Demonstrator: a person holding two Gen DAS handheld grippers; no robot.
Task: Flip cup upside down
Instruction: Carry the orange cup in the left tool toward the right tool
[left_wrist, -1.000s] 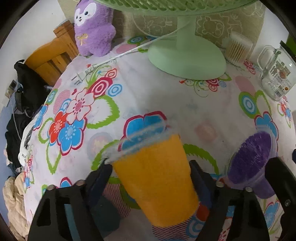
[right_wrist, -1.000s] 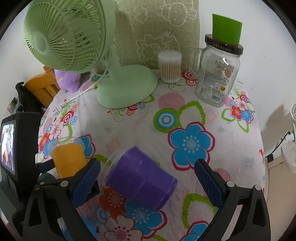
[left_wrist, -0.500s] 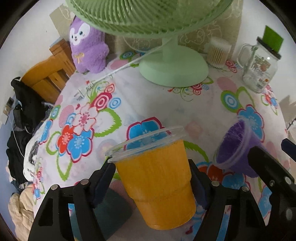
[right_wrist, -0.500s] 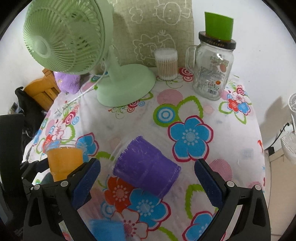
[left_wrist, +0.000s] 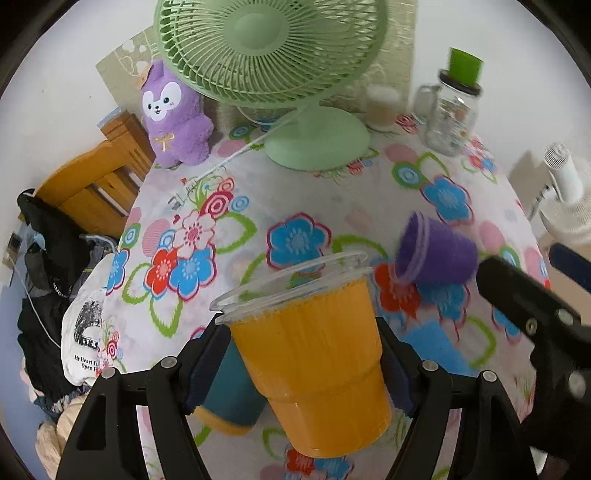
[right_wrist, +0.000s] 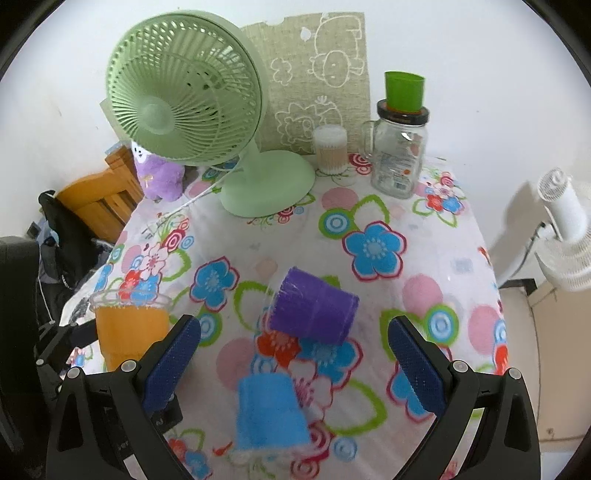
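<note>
My left gripper (left_wrist: 303, 354) is shut on an orange cup (left_wrist: 314, 362) with a clear rim, held mouth up above the flowered tablecloth (left_wrist: 295, 192); the cup also shows in the right wrist view (right_wrist: 129, 328). A purple cup (right_wrist: 314, 306) lies on its side on the cloth, ahead of my right gripper (right_wrist: 295, 362), which is open and empty above it. The purple cup shows in the left wrist view (left_wrist: 432, 254) too. A light blue cup (right_wrist: 271, 413) stands upside down between my right fingers, below them. A teal cup (left_wrist: 232, 387) stands upside down under my left fingers.
A green fan (right_wrist: 207, 122) stands at the back of the table, with a cotton-swab jar (right_wrist: 330, 149) and a glass jar (right_wrist: 399, 155) topped by a green cup (right_wrist: 403, 90). A purple plush (left_wrist: 173, 118) sits back left. A wooden chair (left_wrist: 92, 188) stands left, a white fan (right_wrist: 565, 229) right.
Both grippers rose and pulled back. The orange cup rose with the left gripper, staying mouth up. The purple cup lies on the cloth, and the blue cup has come into the right view.
</note>
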